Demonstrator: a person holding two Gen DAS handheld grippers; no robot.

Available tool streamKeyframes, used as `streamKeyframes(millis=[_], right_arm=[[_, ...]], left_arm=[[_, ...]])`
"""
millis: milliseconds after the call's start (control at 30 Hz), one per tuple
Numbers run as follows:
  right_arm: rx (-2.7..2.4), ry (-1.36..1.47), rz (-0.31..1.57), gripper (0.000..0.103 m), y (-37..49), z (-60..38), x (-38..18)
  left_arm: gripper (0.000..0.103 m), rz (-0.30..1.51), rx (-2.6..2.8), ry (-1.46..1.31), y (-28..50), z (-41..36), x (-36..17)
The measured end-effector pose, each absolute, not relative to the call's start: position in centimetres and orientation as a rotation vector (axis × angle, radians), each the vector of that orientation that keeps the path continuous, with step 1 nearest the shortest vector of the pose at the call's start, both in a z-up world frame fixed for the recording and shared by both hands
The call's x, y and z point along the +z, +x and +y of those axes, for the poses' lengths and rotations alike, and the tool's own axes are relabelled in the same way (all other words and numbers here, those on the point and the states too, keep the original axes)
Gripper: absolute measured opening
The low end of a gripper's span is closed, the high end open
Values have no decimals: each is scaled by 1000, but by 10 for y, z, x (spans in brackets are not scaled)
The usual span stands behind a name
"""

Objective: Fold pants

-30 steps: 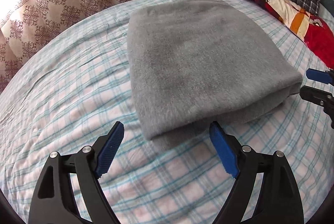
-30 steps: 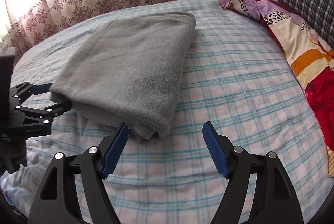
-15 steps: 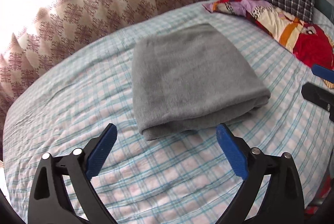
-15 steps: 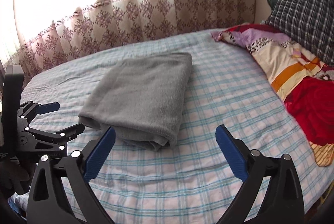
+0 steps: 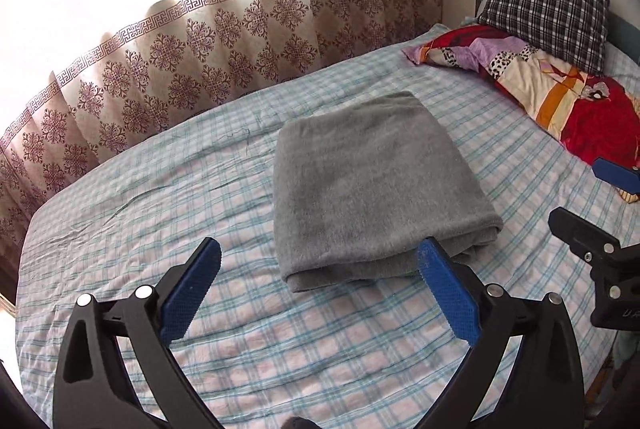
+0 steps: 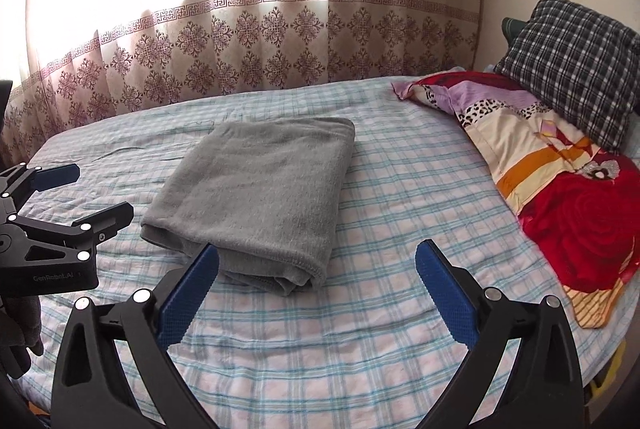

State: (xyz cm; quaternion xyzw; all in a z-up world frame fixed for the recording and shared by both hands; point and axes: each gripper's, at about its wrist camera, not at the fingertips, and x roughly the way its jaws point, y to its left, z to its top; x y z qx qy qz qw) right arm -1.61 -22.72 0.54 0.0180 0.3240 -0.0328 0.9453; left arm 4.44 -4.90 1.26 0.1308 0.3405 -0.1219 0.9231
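Item 1, pants (image 5: 376, 189): grey, fleecy, folded into a compact rectangular stack of several layers. The stack is being borne flat by the checked bedsheet (image 5: 168, 197), near the middle of the bed. In the left wrist view it is being shown at about 12 o'clock from the jaws. In the right wrist view (image 6: 260, 197) it is being shown at about 11 o'clock, its layered open edges turned toward the camera.

Item 2, left gripper (image 5: 320, 293): jaws are being held spread wide, having just been opening. Nothing is being pinched; the blue pads (image 5: 188, 293) are being kept clear of the cloth.

Item 3, right gripper (image 6: 318, 293): jaws are likewise being held spread wide, having just been opening. Nothing is lying between them, though the left pad is overlapping the stack's near corner in the picture only.

Item 4, bedding: a patchwork quilt (image 6: 552, 197) and a dark plaid pillow (image 6: 576, 69) are being kept at 2 o'clock, well apart from the stack. A patterned curtain (image 6: 240, 45) is hanging along the far side.

Status, judged: the fold is being regarded as complete.

Risks, judged:
- The loose near edges could be snagged by a pad if a gripper is being swung low, and the top layer dragged open.
- The plush layers could be sliding apart if the soft bed is being pressed or jolted beside them.
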Motion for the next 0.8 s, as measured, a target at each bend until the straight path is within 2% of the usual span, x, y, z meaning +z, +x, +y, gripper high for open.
streamKeyframes(millis=[200,800], right_arm=[[-85,12,664,98,-8,-221,13],[-134,-9,693,98,7,-218,8]], left_arm=[[100,653,-235,262,44,-55,25],[100,734,-178,273,66,-61,13]])
